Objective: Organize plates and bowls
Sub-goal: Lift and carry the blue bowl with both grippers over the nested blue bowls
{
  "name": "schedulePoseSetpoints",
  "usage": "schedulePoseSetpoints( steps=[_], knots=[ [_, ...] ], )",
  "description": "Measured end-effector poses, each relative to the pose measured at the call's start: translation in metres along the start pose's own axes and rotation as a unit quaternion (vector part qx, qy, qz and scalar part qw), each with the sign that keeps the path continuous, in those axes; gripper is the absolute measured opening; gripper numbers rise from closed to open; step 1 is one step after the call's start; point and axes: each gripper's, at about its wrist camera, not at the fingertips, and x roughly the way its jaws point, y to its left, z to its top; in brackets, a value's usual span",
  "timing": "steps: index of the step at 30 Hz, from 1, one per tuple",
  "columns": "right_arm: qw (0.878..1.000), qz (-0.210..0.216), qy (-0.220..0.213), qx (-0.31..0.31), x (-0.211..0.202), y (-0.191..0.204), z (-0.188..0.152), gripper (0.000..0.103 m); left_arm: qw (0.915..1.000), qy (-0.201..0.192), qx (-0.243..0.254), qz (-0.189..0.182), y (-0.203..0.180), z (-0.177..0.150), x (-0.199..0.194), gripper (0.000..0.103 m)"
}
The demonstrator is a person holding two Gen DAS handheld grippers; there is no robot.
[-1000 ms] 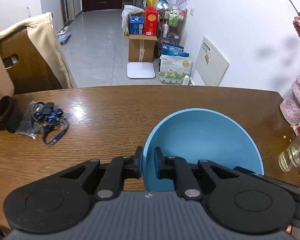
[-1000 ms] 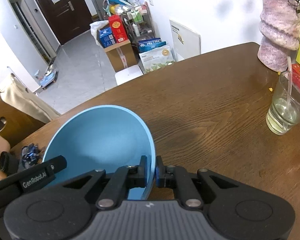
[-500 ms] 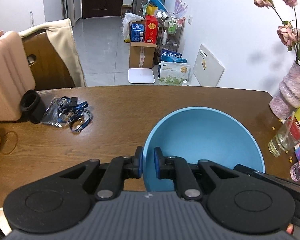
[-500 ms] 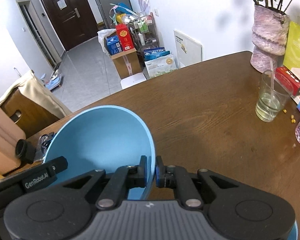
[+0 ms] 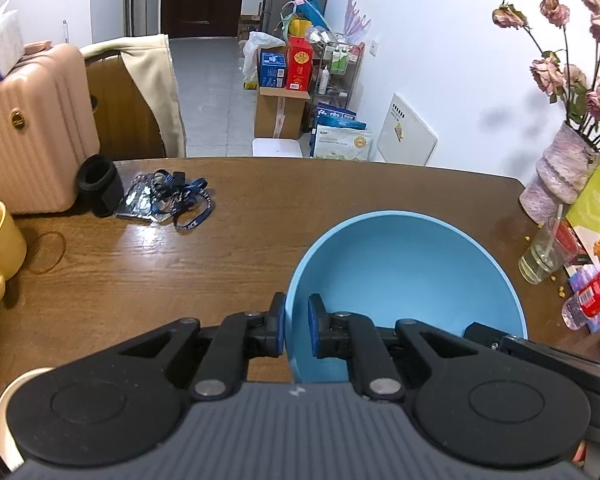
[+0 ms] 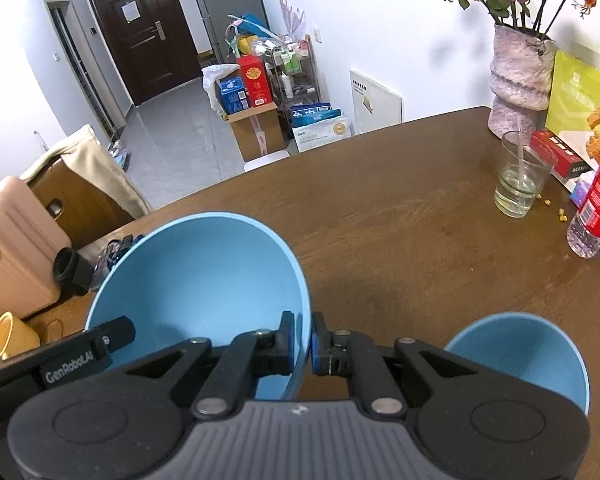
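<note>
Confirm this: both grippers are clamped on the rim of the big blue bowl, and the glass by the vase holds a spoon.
Wrong on one point: the glass holds a straw, not a spoon, as the right wrist view shows. The rest stands: the left gripper and right gripper both clamp the rim of the big blue bowl, and the glass stands by the vase.

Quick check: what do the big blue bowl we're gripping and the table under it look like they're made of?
Big blue bowl: probably matte plastic or melamine, judging by the even colour, thin rim and absence of sharp glare; matte ceramic can't be ruled out. Table: dark wood or wood veneer with a glossy finish, showing visible grain and bright reflections.
</note>
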Motion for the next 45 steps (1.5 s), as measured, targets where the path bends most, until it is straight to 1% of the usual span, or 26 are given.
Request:
schedulePoseSetpoints(
  steps=[10, 17, 22, 32, 45],
  knots=[
    [1.000, -0.013, -0.010, -0.007, -0.030, 0.018, -0.035, 0.008, 0.9999, -0.007, 0.004, -0.012, 0.019, -0.025, -0.030, 0.012],
    [1.000, -0.021, -0.011, -0.004, -0.043, 0.020, -0.052, 0.008, 0.9998, -0.008, 0.011, -0.018, 0.022, -0.041, -0.043, 0.012],
    [1.000, -0.028, -0.014, 0.000, -0.050, 0.016, -0.059, 0.008, 0.9996, -0.007, 0.017, -0.021, 0.018, -0.051, -0.048, 0.012],
    [0.999, -0.041, -0.020, 0.003, -0.062, -0.010, -0.066, 0.008, 0.9989, -0.008, 0.031, -0.034, -0.009, -0.062, -0.052, 0.012],
    [0.998, -0.055, -0.030, 0.006, -0.076, -0.063, -0.059, 0.008, 0.9979, -0.009, 0.044, -0.047, -0.069, -0.068, -0.049, 0.012]
  ],
)
